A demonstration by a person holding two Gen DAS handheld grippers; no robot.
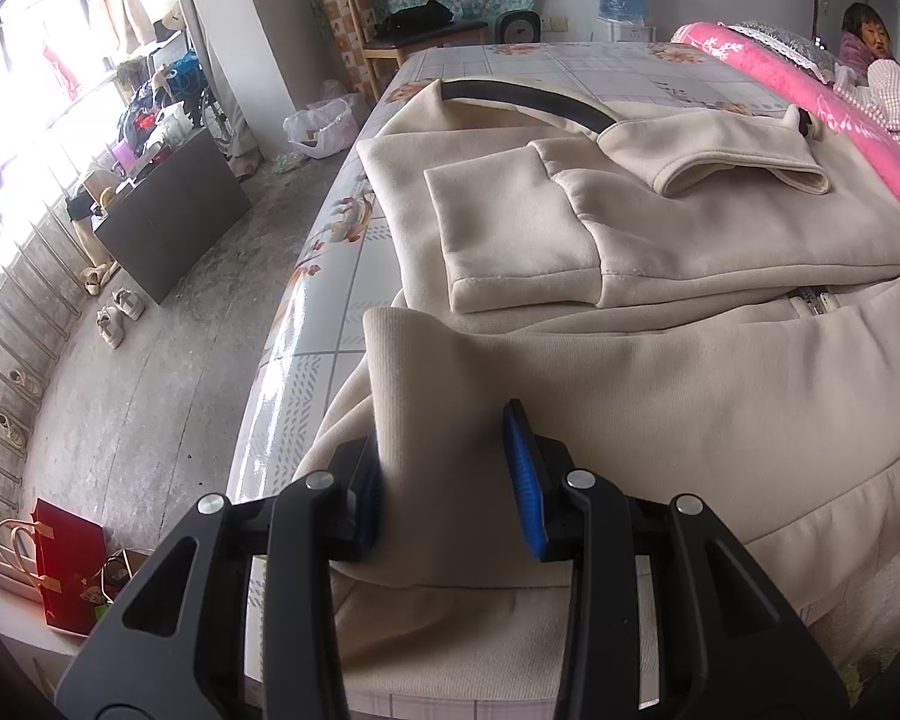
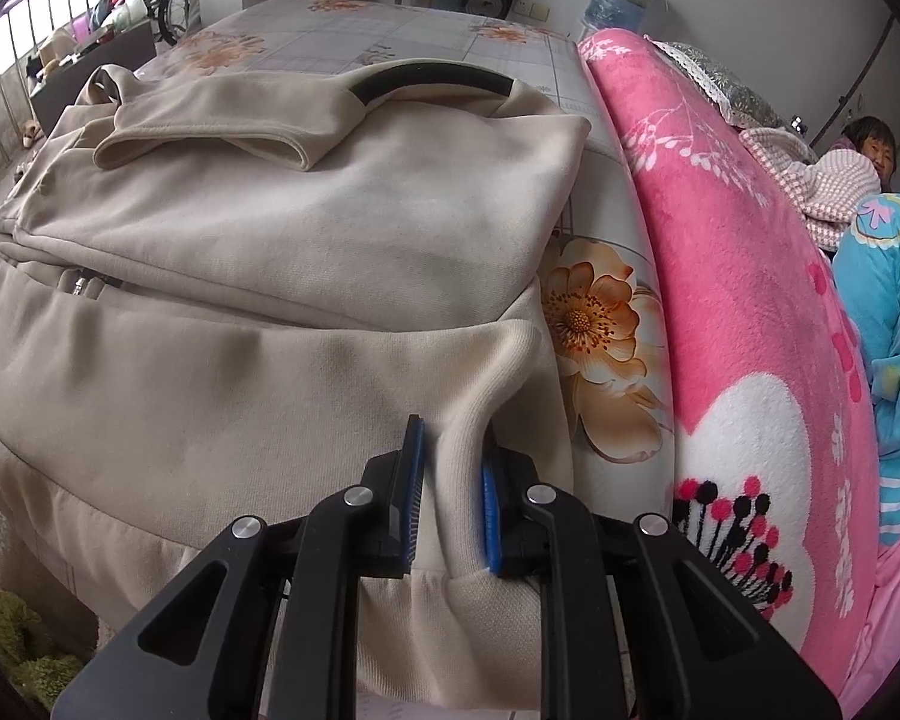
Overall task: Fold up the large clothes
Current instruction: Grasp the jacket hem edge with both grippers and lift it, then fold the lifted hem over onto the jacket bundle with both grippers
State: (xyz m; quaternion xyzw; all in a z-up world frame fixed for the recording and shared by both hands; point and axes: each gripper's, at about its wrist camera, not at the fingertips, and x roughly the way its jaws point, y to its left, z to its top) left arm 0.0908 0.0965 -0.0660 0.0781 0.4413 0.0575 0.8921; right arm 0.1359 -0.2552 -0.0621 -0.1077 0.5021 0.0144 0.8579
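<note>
A large cream zip-up jacket lies on the floral table, sleeves folded across its upper part, and also shows in the right wrist view. Its black-trimmed collar is at the far end. My left gripper has the jacket's ribbed hem corner bunched between its blue pads, which stand fairly wide. My right gripper is shut on the other ribbed hem corner at the near right edge. Both hold the hem raised a little above the table's near edge.
The floral table drops to a concrete floor on the left with shoes and a red bag. A pink blanket lies along the right. A person sits at far right. A chair stands behind.
</note>
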